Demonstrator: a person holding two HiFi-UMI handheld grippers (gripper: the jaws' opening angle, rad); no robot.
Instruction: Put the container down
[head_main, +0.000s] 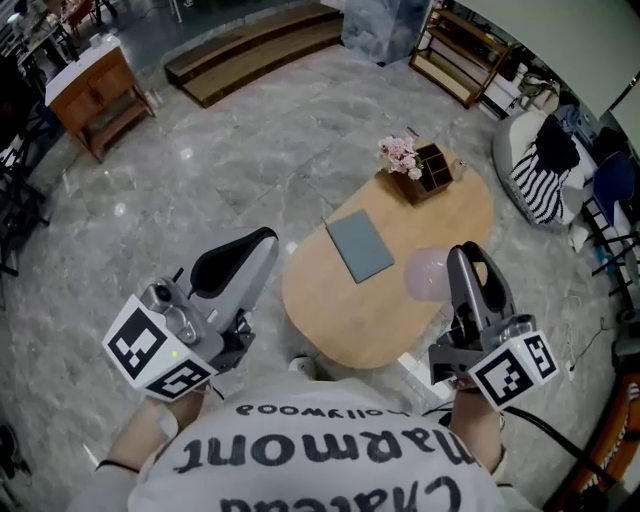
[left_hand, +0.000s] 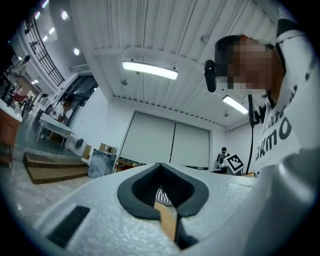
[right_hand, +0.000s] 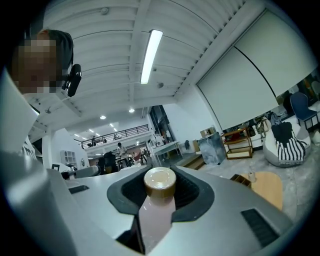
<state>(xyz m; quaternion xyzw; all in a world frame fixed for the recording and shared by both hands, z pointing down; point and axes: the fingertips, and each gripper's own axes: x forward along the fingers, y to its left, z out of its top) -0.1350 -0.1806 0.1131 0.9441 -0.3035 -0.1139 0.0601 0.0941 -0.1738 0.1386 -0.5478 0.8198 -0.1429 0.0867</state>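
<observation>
Carrying container (right_hand: 159, 187) in right tongs (head_main: 468, 262), pads clamped on pinkish body, tan lid forward. My left tongs (head_main: 250, 248) near-closed, empty. Container in air above worktop (head_main: 340, 320) near edge. Step: approach. Next, I judge: lower upright onto bare wood beside grey book (head_main: 360, 246), then release.

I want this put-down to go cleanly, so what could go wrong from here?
1. The container lies lengthwise between the right gripper's jaws, cap pointing forward. If it is laid down like that, it may roll.
2. In the head view it seems to hang near the table's near right edge, so an early release could send it to the floor.
</observation>
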